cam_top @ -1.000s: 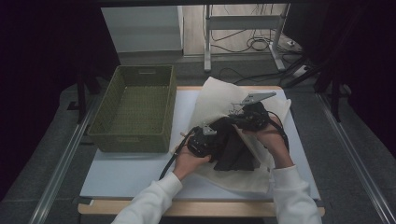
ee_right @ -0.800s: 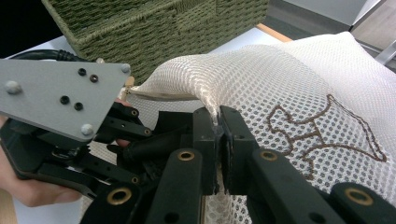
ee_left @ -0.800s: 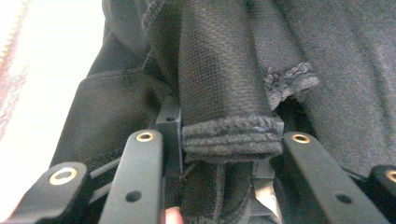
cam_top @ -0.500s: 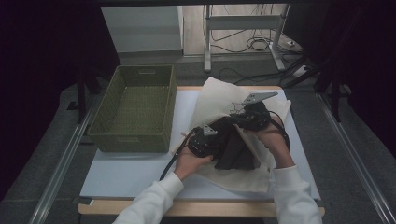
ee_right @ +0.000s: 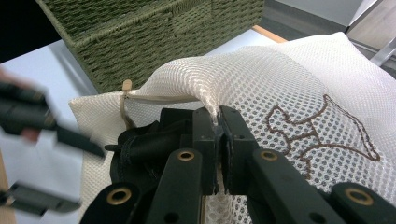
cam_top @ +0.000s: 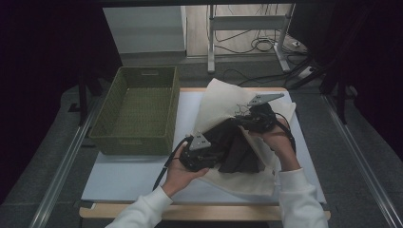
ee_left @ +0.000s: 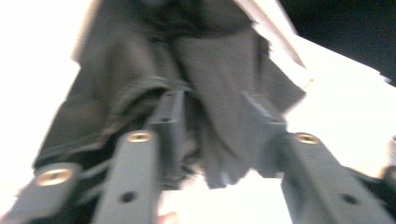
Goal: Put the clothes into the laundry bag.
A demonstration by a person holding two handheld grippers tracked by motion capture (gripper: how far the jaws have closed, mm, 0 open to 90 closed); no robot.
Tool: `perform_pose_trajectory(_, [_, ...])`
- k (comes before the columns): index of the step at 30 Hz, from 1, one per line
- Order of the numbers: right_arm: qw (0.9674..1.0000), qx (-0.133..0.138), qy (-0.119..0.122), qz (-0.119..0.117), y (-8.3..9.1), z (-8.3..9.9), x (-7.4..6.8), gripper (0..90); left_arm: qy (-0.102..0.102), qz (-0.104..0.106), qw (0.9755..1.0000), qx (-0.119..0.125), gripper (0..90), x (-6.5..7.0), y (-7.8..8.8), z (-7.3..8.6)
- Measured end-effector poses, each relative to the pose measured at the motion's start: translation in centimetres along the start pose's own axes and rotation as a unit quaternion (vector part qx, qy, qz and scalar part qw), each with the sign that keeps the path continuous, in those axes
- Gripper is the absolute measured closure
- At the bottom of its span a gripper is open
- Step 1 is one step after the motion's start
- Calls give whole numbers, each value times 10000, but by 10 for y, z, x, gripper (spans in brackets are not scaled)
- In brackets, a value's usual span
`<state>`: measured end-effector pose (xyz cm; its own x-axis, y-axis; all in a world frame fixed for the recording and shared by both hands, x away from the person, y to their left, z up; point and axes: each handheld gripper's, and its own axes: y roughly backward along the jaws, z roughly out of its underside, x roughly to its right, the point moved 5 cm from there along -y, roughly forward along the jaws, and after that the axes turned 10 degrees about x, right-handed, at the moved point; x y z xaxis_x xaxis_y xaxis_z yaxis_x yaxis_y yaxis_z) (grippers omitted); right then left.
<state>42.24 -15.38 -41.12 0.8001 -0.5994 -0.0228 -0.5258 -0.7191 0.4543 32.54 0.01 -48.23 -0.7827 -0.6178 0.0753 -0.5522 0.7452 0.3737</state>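
Your right gripper (ee_right: 217,122) is clamped tight on the lifted edge of the cream mesh bag (ee_right: 289,79) on the white table (cam_top: 138,175) beside the green basket (cam_top: 135,109), while your left gripper (ee_left: 219,116), jaws part-open and just closing, straddles the dark garment (ee_left: 210,70) without clearly pinching it; the bag's brown embroidered motif (ee_right: 322,130) isn't legible

You have no text, label, brand or number to read here; the mesh bag (ee_right: 299,88) carries only a brown stitched outline, not lettering.
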Motion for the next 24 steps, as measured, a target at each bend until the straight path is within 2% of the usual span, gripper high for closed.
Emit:
perform_pose_trajectory(1, [10000, 3, 1, 0, 0, 0, 0, 852, -56, 36, 10000, -30, 713, 3, -2, 1])
perform_pose_trajectory(4, [10000, 0, 4, 4, 0, 0, 0, 852, -151, 202, 9994, -239, 822, 11, -16, 9])
perform_pose_trajectory(7, [10000, 6, 0, 2, 0, 0, 0, 852, -259, 319, 9983, -416, 859, 18, -32, 16])
perform_pose_trajectory(10, [10000, 4, -2, 0, 0, 0, 1, 852, -281, 388, 9973, -557, 868, 23, -48, 23])
perform_pose_trajectory(14, [10000, -6, 3, 6, 1, 0, 1, 852, -325, 261, 9974, -590, 873, 21, -64, 29])
perform_pose_trajectory(16, [10000, -5, 3, 7, 1, 0, 1, 852, -250, 193, 9976, -612, 875, 18, -70, 30])
perform_pose_trajectory(24, [10000, -13, 49, 13, 1, -1, -1, 852, -182, -90, 9978, -636, 895, 6, -81, 35])
